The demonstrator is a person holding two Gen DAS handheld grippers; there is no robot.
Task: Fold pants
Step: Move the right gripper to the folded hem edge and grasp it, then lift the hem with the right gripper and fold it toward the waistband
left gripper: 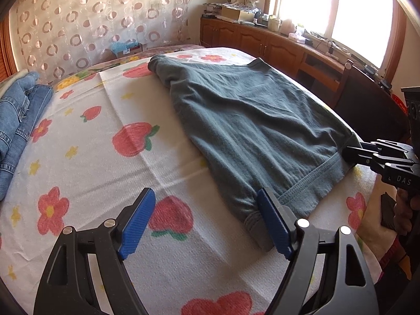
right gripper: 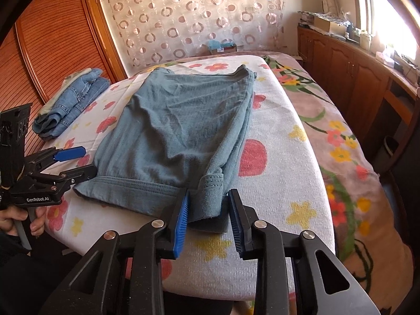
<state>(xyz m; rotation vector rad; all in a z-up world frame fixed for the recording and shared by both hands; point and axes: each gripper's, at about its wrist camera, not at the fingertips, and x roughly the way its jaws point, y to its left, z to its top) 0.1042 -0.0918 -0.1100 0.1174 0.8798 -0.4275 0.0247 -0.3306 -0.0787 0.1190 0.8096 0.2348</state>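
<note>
Teal knit pants (right gripper: 181, 128) lie folded on the flower-printed bed (right gripper: 288, 178), their hem at the near edge and their far end toward the curtain. Your right tool (right gripper: 207, 220) has its blue pads narrowed around the hem's right corner, though you cannot tell whether they pinch it. Your left tool (left gripper: 207, 223) stands wide apart, one pad touching the hem's left corner.

Whether the right tool (right gripper: 207, 220) presses the teal pants (right gripper: 178, 128) cannot be told: the hem corner between its pads is partly hidden. The folded jeans (left gripper: 15, 131) are cut off by the left edge of the left wrist view. Items on the wooden cabinet (left gripper: 275, 42) are washed out by the window (left gripper: 341, 8).
</note>
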